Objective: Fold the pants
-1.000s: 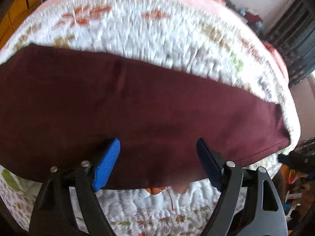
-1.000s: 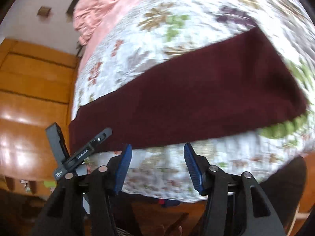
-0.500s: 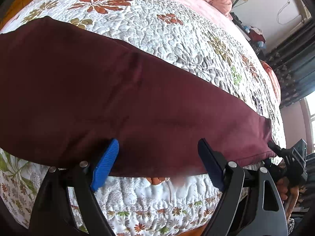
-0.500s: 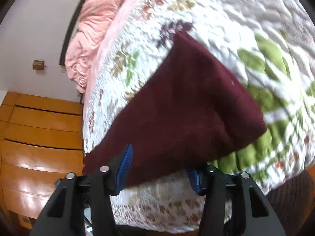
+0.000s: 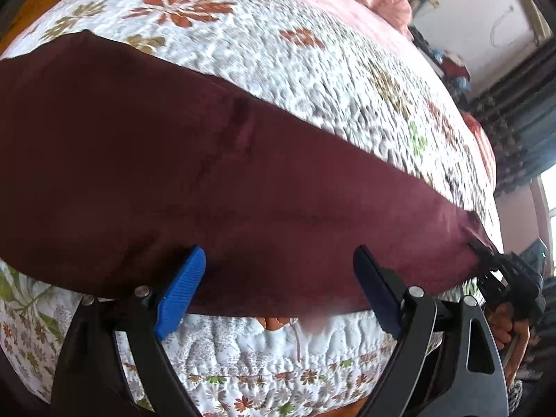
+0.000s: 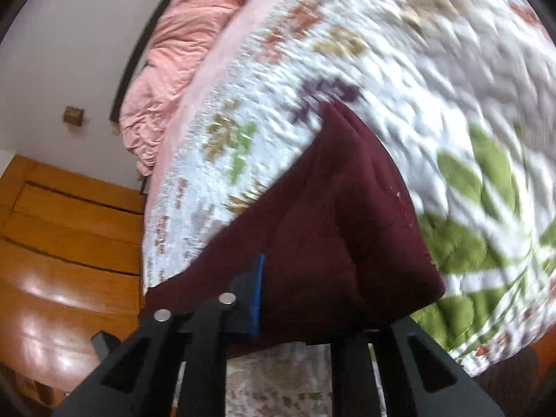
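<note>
— How will those pants [image 5: 215, 187] handle?

— Soft and light, I'd judge. They lie as a long dark red band across the near edge of the bed [image 5: 312, 80], already doubled lengthwise by the look of it. Limp cloth like that sags wherever it isn't held, and layers can slide over each other on the quilt. So I'd take it at the end corners, pinching all layers at once, with nothing left to trail.

— What is your right hand-held gripper [image 6: 278, 299] doing?

— It has come together on the right end of the pants, near the corner. The blue pad presses into the cloth from the left; the other finger is hidden under the fabric, so I can't see how much is caught.

— And the left one?

— My left hand-held gripper [image 5: 278, 285] stands wide apart, its jaws opening a little further. It hovers over the near hem around the middle of the band. Nothing is clamped in it; I can't tell whether the tips brush the cloth.

— So where should it go?

— Probably to the left end, to match the right grip.
</note>
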`<move>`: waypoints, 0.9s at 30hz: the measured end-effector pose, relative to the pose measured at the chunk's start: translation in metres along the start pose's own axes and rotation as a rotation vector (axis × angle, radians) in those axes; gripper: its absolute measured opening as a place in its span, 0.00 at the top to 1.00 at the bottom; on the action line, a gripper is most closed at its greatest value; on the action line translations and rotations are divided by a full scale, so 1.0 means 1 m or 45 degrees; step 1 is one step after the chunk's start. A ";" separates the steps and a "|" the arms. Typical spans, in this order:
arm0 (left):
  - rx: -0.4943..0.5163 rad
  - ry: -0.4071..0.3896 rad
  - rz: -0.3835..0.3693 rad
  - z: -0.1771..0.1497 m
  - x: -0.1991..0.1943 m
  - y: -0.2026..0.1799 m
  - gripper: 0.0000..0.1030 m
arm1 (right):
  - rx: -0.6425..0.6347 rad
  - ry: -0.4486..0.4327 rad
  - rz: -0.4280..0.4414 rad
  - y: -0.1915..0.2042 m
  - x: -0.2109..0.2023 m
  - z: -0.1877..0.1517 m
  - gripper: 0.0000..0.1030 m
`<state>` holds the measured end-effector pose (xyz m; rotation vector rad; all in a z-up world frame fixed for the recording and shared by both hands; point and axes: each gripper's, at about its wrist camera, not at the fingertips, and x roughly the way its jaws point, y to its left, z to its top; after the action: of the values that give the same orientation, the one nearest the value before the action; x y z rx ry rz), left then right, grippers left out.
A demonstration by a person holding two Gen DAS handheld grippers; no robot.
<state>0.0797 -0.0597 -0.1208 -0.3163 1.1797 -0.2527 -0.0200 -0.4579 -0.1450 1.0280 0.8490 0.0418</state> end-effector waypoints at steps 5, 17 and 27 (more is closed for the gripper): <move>-0.013 -0.101 0.002 0.010 -0.018 -0.001 0.16 | -0.190 -0.121 0.077 0.046 -0.048 0.024 0.88; 0.212 -0.059 0.158 -0.010 0.022 -0.020 0.11 | -0.071 -0.034 -0.321 -0.051 -0.027 0.043 0.86; 0.152 -0.082 0.174 -0.004 0.001 -0.004 0.10 | 0.113 -0.101 -0.175 -0.070 -0.042 0.036 0.64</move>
<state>0.0761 -0.0644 -0.1210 -0.1375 1.1126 -0.1915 -0.0502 -0.5397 -0.1647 1.0452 0.8537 -0.1537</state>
